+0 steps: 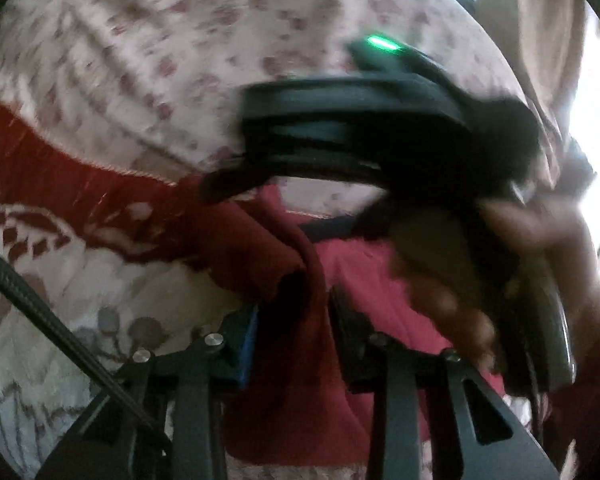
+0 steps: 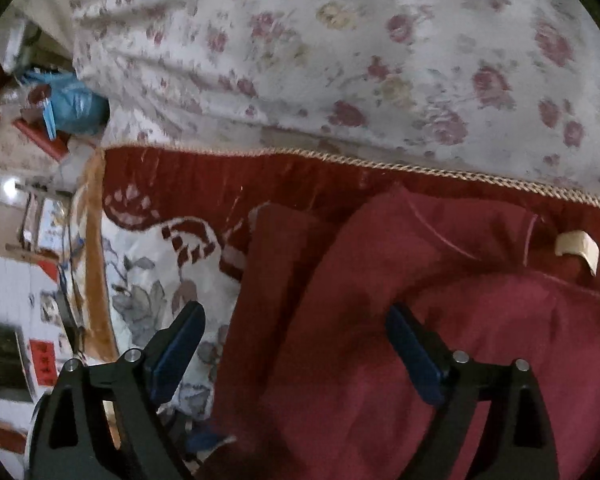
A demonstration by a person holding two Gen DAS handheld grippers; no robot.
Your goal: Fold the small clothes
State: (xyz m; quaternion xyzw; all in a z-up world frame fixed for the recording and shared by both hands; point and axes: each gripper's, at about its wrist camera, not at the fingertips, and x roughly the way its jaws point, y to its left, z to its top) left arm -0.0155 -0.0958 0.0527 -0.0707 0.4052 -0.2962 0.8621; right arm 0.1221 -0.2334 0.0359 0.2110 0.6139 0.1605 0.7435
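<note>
Red garment (image 1: 300, 320) fold runs up between my left gripper (image 1: 296, 320) pads, pinched there; my right gripper (image 2: 296, 356) hangs wide open, empty, directly above the cloth.

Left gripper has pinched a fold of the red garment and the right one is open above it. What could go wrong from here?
1. The left gripper holds only a narrow ridge of the red garment; a pull may slip it free.
2. The right gripper is open and holds nothing, so the cloth may bunch.
3. The other gripper's body and hand crowd the left view; a collision is possible.
</note>
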